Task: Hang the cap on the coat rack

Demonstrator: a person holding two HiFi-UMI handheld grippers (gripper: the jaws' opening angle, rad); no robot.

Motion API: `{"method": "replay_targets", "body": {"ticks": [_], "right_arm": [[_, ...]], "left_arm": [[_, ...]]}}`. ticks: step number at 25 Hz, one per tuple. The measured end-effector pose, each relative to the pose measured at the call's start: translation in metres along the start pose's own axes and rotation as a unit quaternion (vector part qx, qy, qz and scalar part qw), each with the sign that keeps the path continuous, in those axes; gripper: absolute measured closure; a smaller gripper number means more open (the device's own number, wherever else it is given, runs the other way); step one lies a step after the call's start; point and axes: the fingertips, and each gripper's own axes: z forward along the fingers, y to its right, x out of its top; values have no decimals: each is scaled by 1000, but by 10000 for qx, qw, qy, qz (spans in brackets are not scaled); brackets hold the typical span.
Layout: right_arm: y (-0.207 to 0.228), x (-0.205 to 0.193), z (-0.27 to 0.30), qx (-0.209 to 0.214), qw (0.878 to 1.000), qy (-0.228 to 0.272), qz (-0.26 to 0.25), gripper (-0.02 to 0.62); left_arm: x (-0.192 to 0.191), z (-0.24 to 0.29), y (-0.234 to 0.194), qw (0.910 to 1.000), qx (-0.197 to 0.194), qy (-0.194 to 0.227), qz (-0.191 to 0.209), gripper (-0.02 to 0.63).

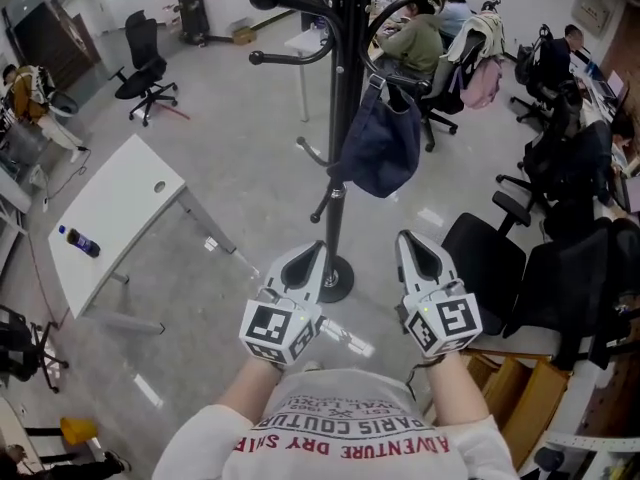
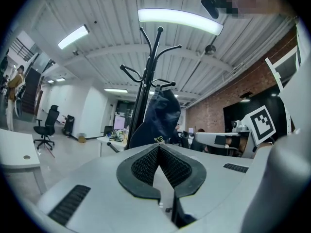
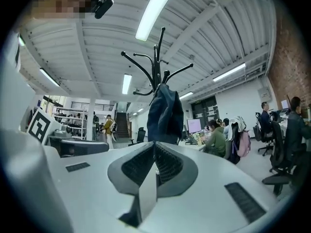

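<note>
The fingers (image 2: pixel 145 165) of my left gripper (image 2: pixel 158 147) are pressed together at the tips, ribbed pads meeting, with nothing between them. The fingers (image 3: pixel 168 162) of my right gripper (image 3: pixel 154 144) are likewise closed tight and empty. In the head view the left gripper (image 1: pixel 319 245) and right gripper (image 1: pixel 404 236) sit side by side in front of my chest, close but apart, both pointing forward and a little upward.

Straight ahead of both pairs of fingers stands the coat rack (image 1: pixel 345 88), a black pole with curved hooks. The pole rises between the two grippers' lines of sight, and its round base (image 1: pixel 336 280) rests on the floor just beyond the tip of my left gripper. The cap (image 1: pixel 378 148), dark blue, hangs from one of the rack's hooks, ahead of and above my right fingers, drooping beside the pole. Neither gripper touches it. From my left gripper view the cap (image 2: pixel 156 116) shows directly above the closed fingertips, and from the right gripper view the cap (image 3: pixel 165 111) does too.

Well off to the left of my left fingers is a white table (image 1: pixel 115 213) with a dark bottle (image 1: pixel 79 241) lying on it. Just to the right of my right fingers is a black office chair (image 1: pixel 485 258). Farther ahead and to the right, people (image 1: pixel 412 38) sit at desks.
</note>
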Motion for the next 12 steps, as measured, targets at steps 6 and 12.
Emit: {"method": "replay_targets", "body": {"ticks": [6,12], "right_arm": [[-21,-36,-5,-56,9994,-281,190,581],[-27,-39,-7,-255,9988,-187,375,581]], "left_arm": [[-7,-5,-4,9999,-94,-92,-8,601],[2,-17,-10,9999,-98,58,52,601]]}}
